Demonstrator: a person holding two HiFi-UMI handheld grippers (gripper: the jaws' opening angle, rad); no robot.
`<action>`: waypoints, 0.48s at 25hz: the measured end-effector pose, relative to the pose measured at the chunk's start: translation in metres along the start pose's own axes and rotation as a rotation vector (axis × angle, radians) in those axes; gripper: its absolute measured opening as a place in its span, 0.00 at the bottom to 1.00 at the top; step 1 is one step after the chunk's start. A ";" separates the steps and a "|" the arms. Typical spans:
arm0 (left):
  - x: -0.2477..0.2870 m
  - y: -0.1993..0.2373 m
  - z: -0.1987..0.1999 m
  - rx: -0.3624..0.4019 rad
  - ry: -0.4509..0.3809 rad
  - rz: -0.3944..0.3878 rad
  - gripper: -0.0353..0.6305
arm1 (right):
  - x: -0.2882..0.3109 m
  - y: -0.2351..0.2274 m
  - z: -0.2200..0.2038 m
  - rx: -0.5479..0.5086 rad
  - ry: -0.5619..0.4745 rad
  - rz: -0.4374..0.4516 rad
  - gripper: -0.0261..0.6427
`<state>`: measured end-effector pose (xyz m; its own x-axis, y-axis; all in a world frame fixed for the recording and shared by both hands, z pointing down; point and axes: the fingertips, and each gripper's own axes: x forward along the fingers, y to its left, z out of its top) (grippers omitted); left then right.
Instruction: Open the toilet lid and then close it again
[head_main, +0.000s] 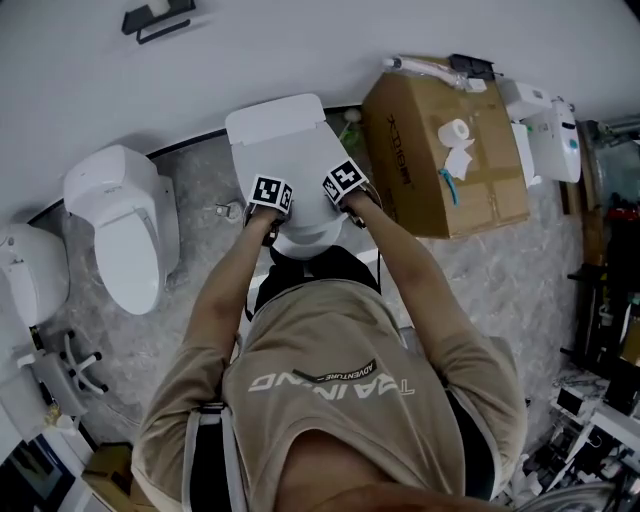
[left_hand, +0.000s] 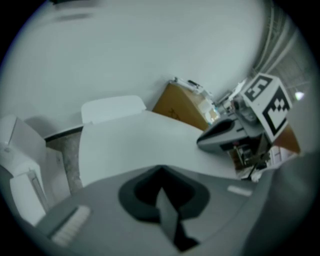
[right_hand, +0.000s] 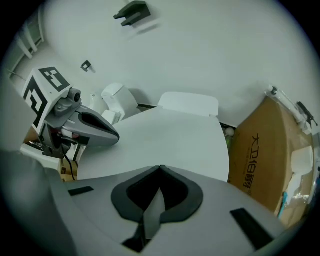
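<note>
Down low: both grippers shut at the closed toilet lid

Nearest, the left gripper (left_hand: 160, 169) and right gripper (right_hand: 160, 167) sit side by side over the lid's front edge, each with its jaws pressed together and nothing between them. Beyond them the toilet lid (head_main: 300, 160) lies flat, centre frame. A cardboard box (head_main: 440, 150) stands at upper right.

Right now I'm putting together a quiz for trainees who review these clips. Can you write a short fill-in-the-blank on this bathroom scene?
1. The toilet lid is ____, lying flat.
2. The left gripper and the right gripper are both at the lid's ____ edge, the one farthest from the tank.
3. The cardboard box stands to the person's ____ of the lid.

Missing words: closed; front; right
</note>
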<state>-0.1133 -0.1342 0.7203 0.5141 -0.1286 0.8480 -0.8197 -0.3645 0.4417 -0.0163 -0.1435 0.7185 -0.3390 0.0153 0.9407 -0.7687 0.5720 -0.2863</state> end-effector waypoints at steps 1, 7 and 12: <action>0.004 0.005 -0.005 -0.037 0.004 0.007 0.06 | 0.005 0.001 -0.005 0.005 0.010 -0.001 0.06; 0.030 0.019 -0.036 -0.155 0.049 0.049 0.06 | 0.032 0.002 -0.025 0.022 0.054 0.034 0.06; 0.049 0.019 -0.058 -0.229 0.075 0.073 0.06 | 0.053 -0.003 -0.044 -0.001 0.096 0.073 0.06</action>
<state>-0.1188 -0.0938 0.7874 0.4384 -0.0750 0.8956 -0.8941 -0.1372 0.4262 -0.0085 -0.1082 0.7768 -0.3405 0.1352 0.9305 -0.7433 0.5673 -0.3545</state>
